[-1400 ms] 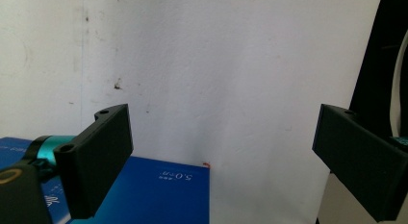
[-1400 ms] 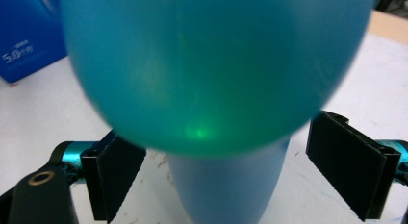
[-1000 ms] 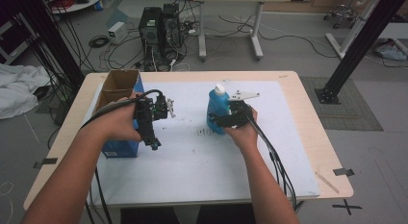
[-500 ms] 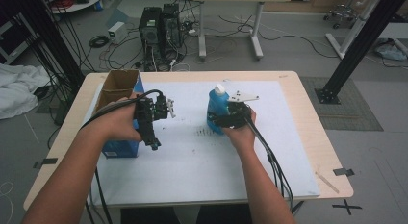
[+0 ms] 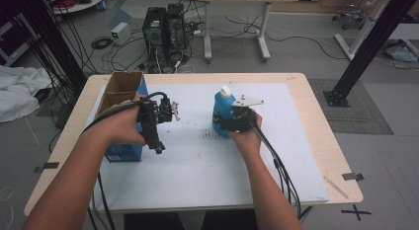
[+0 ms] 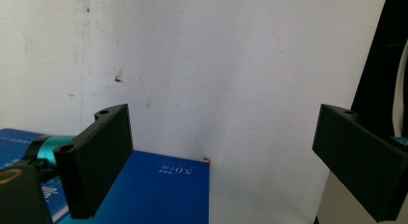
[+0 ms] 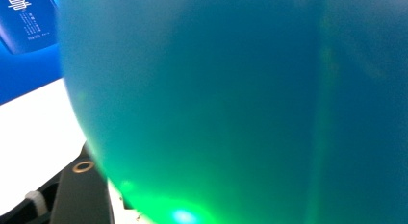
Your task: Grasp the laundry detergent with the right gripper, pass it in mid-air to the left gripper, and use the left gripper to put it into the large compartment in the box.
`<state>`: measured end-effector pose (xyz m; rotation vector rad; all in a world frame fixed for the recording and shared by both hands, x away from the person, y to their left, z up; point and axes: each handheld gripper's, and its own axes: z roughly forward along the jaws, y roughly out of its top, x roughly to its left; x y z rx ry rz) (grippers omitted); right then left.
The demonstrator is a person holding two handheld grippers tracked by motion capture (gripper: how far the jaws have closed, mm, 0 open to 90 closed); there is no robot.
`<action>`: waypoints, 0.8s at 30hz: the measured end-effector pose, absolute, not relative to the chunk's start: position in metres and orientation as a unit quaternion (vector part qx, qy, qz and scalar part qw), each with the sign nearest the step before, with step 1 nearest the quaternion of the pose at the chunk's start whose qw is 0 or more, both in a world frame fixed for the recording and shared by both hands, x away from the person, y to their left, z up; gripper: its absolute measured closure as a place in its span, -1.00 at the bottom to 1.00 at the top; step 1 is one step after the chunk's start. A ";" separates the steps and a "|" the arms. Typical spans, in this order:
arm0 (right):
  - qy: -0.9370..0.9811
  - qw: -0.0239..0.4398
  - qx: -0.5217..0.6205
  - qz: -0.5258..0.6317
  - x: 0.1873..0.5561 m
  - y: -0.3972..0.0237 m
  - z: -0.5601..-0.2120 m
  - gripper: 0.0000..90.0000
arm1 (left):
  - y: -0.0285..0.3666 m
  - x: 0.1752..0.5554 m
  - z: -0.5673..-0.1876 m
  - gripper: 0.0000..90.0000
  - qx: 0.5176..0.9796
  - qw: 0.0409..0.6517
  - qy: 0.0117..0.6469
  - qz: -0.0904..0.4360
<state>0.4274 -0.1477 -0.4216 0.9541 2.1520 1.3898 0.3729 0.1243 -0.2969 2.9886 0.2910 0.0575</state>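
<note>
**Blue bottle at risk of tipping in an unsettled grip**

Blue bottle (image 5: 222,114) stands on the white mat (image 5: 197,175), at two o'clock from its centre. My right gripper (image 5: 228,122) has just been closing round it; whether the pads press yet, I cannot tell. An off-centre squeeze may topple it. My left gripper (image 5: 170,111) hangs at ten o'clock with jaws apart, empty, beside the blue box (image 5: 123,151).

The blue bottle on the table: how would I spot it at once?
Look at the white sheet covering the wooden table. Toward its far middle stands the blue bottle, with the right gripper at its side. Unlike the blue box at the left edge, it is rounded, translucent and white-capped.
</note>
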 end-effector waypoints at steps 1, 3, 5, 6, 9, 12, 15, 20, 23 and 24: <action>0.771 0.205 0.342 0.497 0.427 -0.148 -0.422 -0.32 | 0.124 0.373 -0.297 -0.85 0.993 0.068 0.096 0.019; 0.771 0.204 0.341 0.497 0.427 -0.148 -0.422 -0.28 | 0.124 0.373 -0.297 -0.85 0.993 0.069 0.097 0.019; 0.771 0.207 0.341 0.497 0.427 -0.148 -0.422 -0.28 | 0.124 0.373 -0.297 -0.85 0.993 0.067 0.097 0.019; 0.772 0.211 0.339 0.495 0.427 -0.148 -0.423 -0.28 | 0.124 0.373 -0.297 -0.85 0.993 0.067 0.097 0.019; 0.772 0.210 0.339 0.495 0.426 -0.148 -0.424 -0.22 | 0.124 0.373 -0.296 -0.85 0.993 0.066 0.098 0.019; 0.773 0.212 0.337 0.495 0.426 -0.148 -0.424 -0.18 | 0.123 0.373 -0.295 -0.85 0.993 0.065 0.097 0.021; 0.771 0.213 0.335 0.497 0.426 -0.148 -0.424 -0.13 | 0.123 0.373 -0.295 -0.85 0.993 0.066 0.098 0.022; 0.772 0.213 0.331 0.499 0.425 -0.147 -0.424 -0.08 | 0.122 0.373 -0.294 -0.85 0.993 0.065 0.099 0.021; 0.772 0.213 0.329 0.500 0.425 -0.147 -0.424 -0.04 | 0.123 0.374 -0.294 -0.85 0.993 0.065 0.099 0.022; 0.772 0.212 0.329 0.500 0.425 -0.147 -0.424 -0.03 | 0.123 0.374 -0.294 -0.85 0.993 0.065 0.099 0.022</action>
